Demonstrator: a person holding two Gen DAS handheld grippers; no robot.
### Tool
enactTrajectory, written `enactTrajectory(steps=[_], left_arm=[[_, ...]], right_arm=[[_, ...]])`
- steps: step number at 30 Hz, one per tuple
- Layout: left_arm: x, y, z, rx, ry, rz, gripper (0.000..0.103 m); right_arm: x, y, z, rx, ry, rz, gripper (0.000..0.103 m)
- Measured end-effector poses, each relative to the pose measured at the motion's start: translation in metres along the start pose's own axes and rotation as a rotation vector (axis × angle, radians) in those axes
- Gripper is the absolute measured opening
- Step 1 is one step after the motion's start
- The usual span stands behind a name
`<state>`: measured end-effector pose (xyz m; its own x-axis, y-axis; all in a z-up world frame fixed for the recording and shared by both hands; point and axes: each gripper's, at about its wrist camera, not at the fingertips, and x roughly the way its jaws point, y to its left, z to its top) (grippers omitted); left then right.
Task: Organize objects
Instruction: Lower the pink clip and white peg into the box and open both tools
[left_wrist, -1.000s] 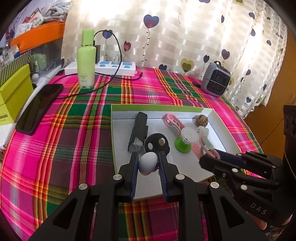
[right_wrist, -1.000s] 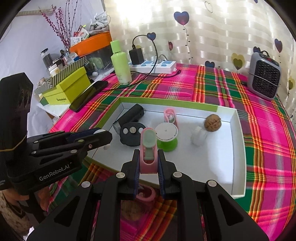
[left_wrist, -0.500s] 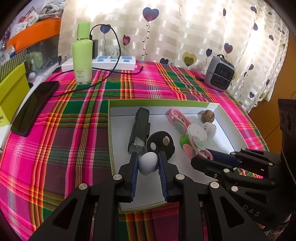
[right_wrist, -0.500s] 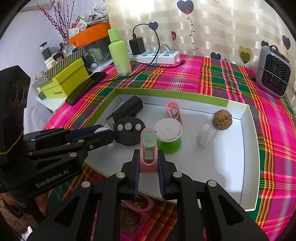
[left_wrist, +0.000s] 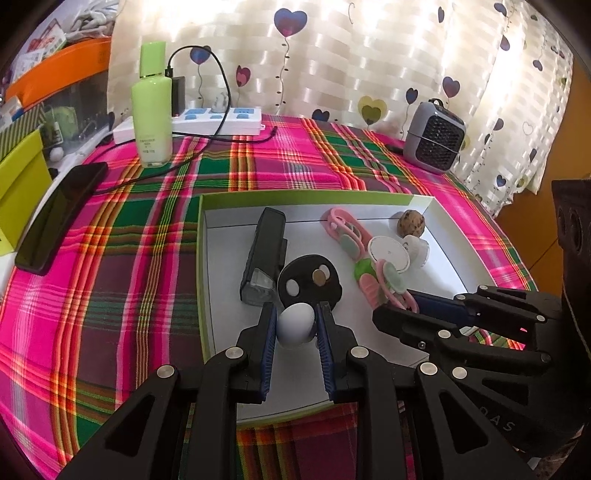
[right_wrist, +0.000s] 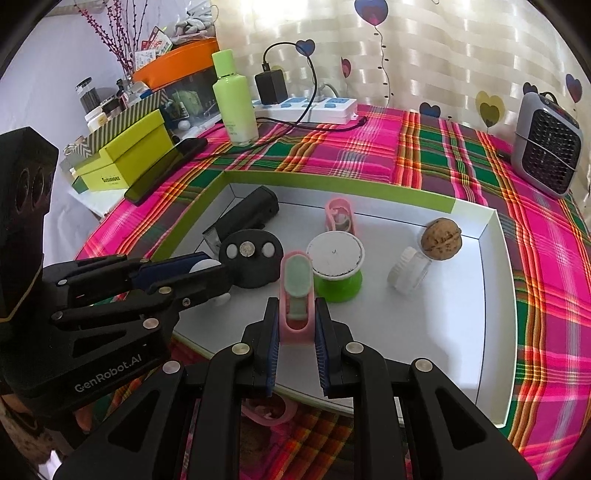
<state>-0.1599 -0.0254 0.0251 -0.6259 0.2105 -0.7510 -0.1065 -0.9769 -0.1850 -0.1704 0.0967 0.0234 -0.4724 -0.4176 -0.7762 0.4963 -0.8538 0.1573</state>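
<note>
A tray (right_wrist: 491, 314) sits on the table (right_wrist: 424, 155). In the tray, the flashlight (right_wrist: 247, 216) lies at the left, with the round holder (right_wrist: 255, 264) just before it. The spool (right_wrist: 336, 266) stands near the middle; the walnut (right_wrist: 441, 240) lies at the right, touching the small jar (right_wrist: 406, 271). Behind the tray stand the bottle (right_wrist: 234, 99), the power strip (right_wrist: 314, 107) and, far right, the heater (right_wrist: 546, 147).

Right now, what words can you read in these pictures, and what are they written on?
"GenRobot.AI": on the left gripper, on its black body.
"DAS": on the right gripper, on its black arm; faint and seen at a slant.
Yellow-green box: a dark word on its side, too blurred to read.
Green bottle: small print low on it, too small to read.
Cards behind the orange tub: too small to read.
</note>
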Motion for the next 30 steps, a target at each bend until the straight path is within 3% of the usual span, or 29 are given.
enactTrajectory(steps=[17, 30], left_arm=[[0.0030, -0.0020, 0.0011, 0.017, -0.002, 0.016, 0.022], [0.0022, -0.0049, 0.0009, 0.025, 0.000, 0.015, 0.032]], right_arm=[[0.0049, -0.0021, -0.0015, 0.004, 0.008, 0.001, 0.018], [0.0042, -0.0046, -0.0026, 0.016, 0.004, 0.012, 0.018]])
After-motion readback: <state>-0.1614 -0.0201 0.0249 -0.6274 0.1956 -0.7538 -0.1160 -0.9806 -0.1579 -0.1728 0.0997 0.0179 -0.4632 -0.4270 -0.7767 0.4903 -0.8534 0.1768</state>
